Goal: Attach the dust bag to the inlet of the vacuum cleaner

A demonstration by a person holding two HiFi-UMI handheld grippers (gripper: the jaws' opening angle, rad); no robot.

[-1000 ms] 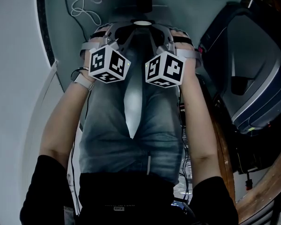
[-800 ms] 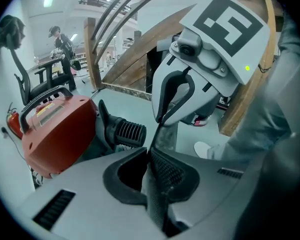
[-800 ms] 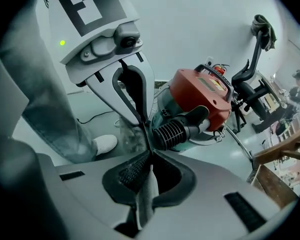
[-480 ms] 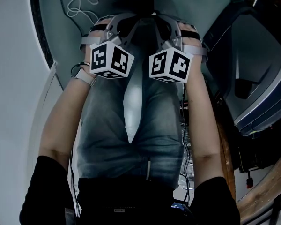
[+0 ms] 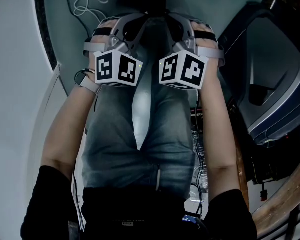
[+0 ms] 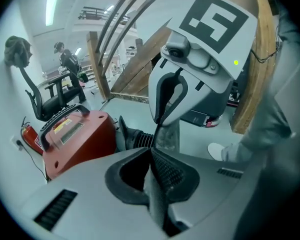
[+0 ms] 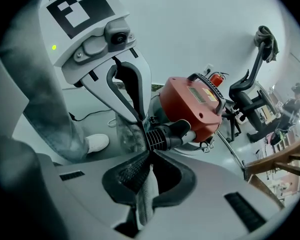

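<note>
- Both claws are clenched on the dust bag. The left claw and right claw each pinch its grey cloth, held up short of the vacuum cleaner.
- Looks like the carry-over step. Next it needs lining up with the black hose stub, likely the inlet.
- Head view barely catches the vacuum cleaner, but the claw views show it whole.

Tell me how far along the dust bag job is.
Done: the dust bag is picked up, with the left claw and right claw each shut on its fabric. In hand: it is held between them near the red vacuum cleaner. Left: fitting it over the black ribbed inlet, which looks bare.
</note>
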